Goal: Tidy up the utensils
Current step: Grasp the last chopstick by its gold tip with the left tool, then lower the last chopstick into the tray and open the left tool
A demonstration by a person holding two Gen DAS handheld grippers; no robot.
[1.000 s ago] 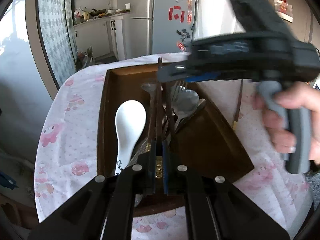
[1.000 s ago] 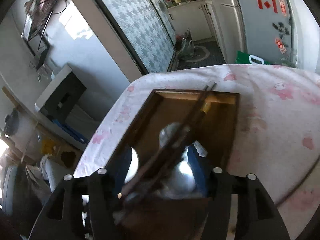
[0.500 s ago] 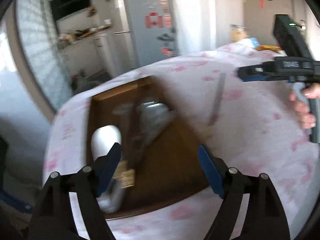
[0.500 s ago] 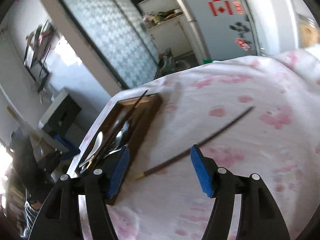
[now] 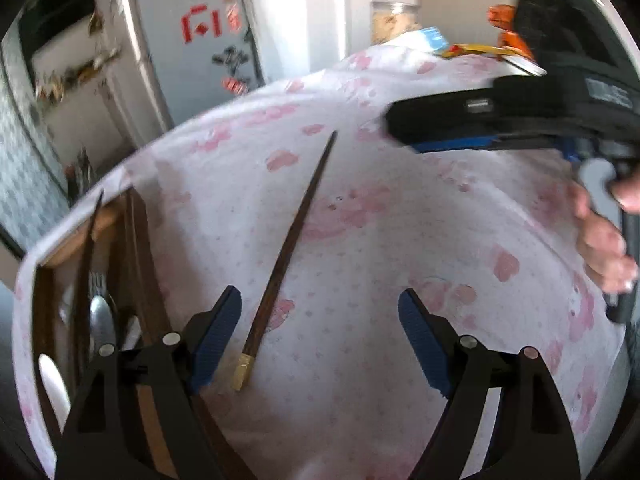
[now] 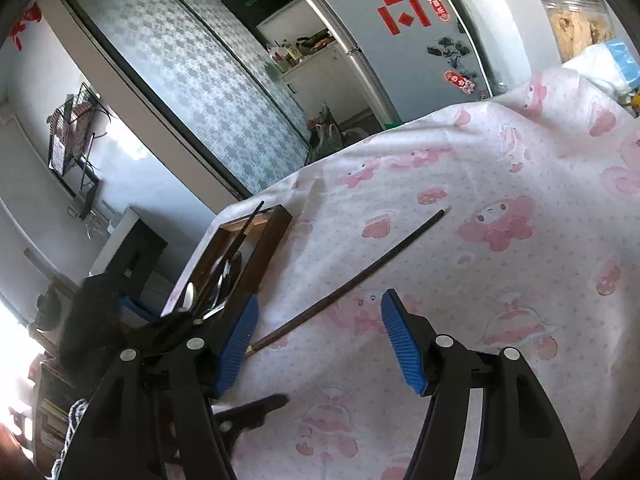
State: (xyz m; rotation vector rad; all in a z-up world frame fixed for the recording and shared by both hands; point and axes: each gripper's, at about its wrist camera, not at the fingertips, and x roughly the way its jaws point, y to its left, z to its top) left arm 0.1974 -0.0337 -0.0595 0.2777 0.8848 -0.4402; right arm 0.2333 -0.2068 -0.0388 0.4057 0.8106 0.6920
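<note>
My left gripper has just been opening and now stands wide, holding nothing; my right gripper also gapes empty. One chopstick lies on the tablecloth, beside the wooden tray.

Silver fridge w/ red stickers, patterned sliding door, bright daylight at left

No legible text anywhere
</note>
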